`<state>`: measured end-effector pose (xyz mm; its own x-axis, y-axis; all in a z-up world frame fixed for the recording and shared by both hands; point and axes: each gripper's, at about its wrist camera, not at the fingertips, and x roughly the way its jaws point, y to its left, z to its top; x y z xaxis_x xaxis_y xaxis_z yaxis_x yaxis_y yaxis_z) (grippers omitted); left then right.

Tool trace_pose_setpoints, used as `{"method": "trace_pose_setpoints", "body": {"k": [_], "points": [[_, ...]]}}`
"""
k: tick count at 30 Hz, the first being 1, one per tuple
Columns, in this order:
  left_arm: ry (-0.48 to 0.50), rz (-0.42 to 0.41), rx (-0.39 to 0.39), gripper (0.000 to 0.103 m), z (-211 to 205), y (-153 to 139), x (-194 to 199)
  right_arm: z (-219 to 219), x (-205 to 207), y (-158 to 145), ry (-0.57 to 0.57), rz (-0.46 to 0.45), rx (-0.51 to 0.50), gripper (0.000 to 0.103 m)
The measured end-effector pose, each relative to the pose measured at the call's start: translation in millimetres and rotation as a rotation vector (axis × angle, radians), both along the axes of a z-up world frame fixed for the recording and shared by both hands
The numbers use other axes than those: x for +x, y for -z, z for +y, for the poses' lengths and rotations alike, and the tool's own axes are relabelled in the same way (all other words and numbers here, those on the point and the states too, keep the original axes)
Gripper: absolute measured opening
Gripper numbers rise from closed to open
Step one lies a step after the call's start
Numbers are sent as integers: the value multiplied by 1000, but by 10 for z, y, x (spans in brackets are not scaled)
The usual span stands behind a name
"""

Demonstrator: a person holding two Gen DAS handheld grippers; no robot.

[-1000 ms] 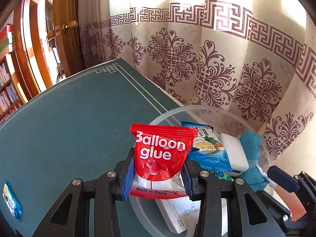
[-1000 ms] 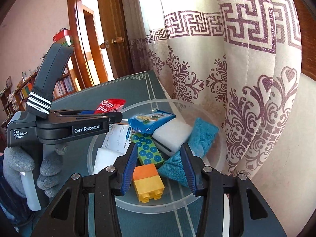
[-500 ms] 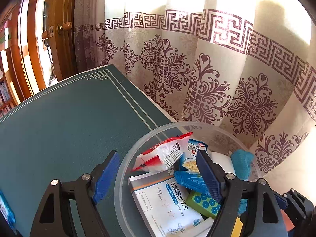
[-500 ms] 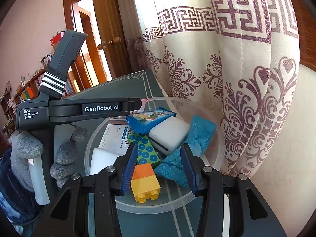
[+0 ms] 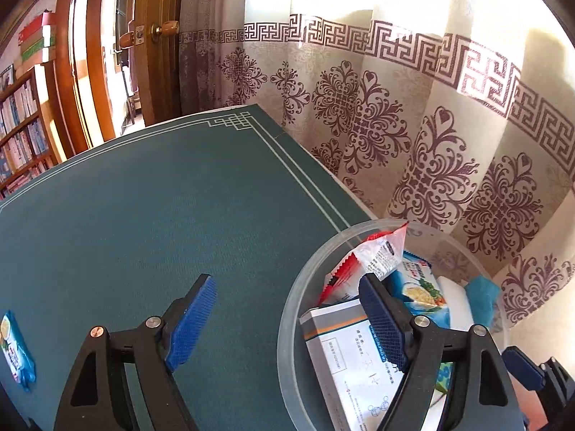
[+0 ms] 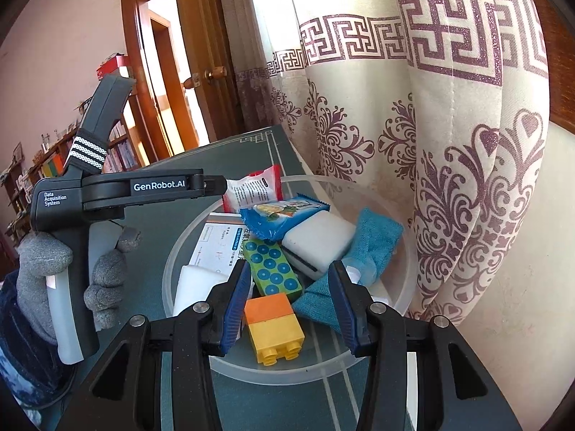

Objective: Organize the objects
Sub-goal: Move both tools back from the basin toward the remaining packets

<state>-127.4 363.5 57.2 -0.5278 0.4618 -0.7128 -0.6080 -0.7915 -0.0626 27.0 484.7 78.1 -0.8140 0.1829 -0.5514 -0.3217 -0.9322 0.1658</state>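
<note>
Dropped the red packet (image 5: 373, 255) since a second ago; left gripper (image 5: 287, 319) now spread and empty. Right gripper (image 6: 289, 309) parted, empty, over the yellow block (image 6: 275, 330). Propped at the bowl (image 5: 287, 323) rim at eleven o'clock; liable to topple out if nudged. Stray blue packet (image 5: 14, 348) left at nine o'clock.

The round bowl (image 6: 363, 368) is cloudy see-through plastic. Between the right gripper's jaws sits a smooth, shiny plastic brick (image 6: 275, 328). Past them lie a soft woven blue cloth (image 6: 377, 240) and a shiny, crinkly snack packet (image 6: 284, 215). The green table mat (image 5: 143, 215) looks matt and finely woven.
</note>
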Motion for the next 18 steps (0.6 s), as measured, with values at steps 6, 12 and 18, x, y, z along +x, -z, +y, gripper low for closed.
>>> {"method": "trace_pose_setpoints", "body": {"k": [6,12,18], "points": [[11,7,-50,85,116,136,25,-10,-22,14,3,0,1,47],[3,13,-20,85,-39,49,82,-31,14,-3,6,3,5,47],[-44,45,3,92,-312,-58,152,-131,44,-63,-6,17,28,47]]}}
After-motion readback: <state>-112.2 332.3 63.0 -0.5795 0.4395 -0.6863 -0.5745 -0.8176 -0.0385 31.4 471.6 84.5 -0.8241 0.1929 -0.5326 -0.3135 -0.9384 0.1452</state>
